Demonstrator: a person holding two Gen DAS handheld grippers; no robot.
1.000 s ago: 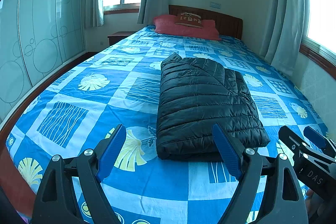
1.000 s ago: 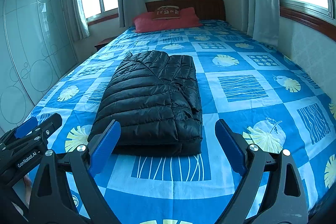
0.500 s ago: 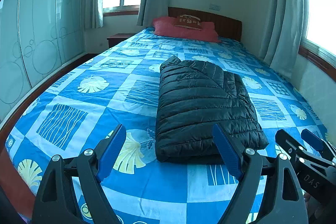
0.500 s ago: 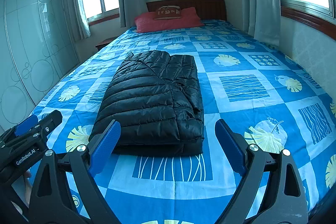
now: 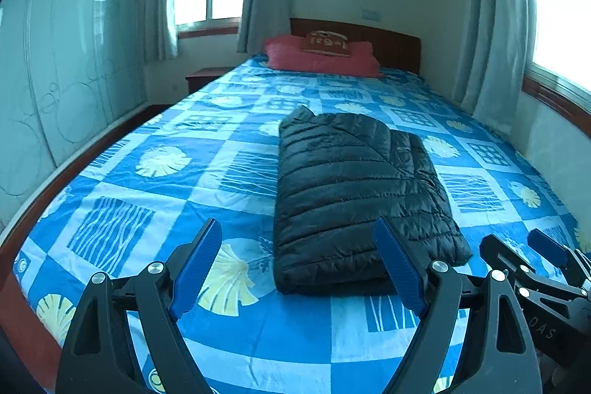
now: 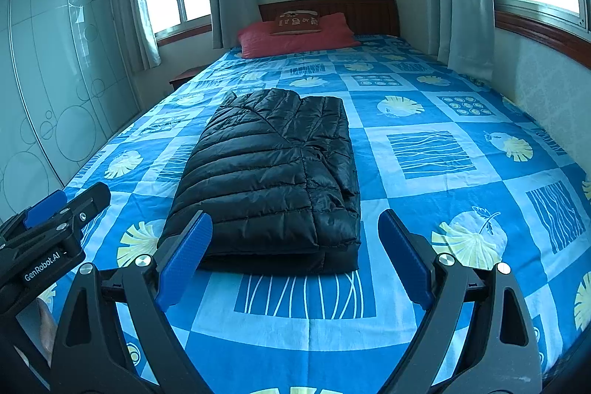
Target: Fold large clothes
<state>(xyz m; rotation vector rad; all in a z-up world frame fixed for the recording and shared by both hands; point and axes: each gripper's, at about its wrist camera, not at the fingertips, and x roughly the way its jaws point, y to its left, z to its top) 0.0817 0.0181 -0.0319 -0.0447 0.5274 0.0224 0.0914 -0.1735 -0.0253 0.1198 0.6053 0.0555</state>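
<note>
A black quilted down jacket lies folded into a long rectangle on the blue patterned bed. My left gripper hangs open above the near end of the bed, short of the jacket's near edge, with nothing between its blue pads. My right gripper is open too, held back from the jacket's near edge and empty. Each gripper shows in the other's view, the right gripper at the lower right edge and the left gripper at the lower left edge.
A red pillow with a small brown cushion lies against the wooden headboard. A wardrobe with glass doors stands along the left. Curtained windows and a wall close the right side. A nightstand sits beside the bed's far left corner.
</note>
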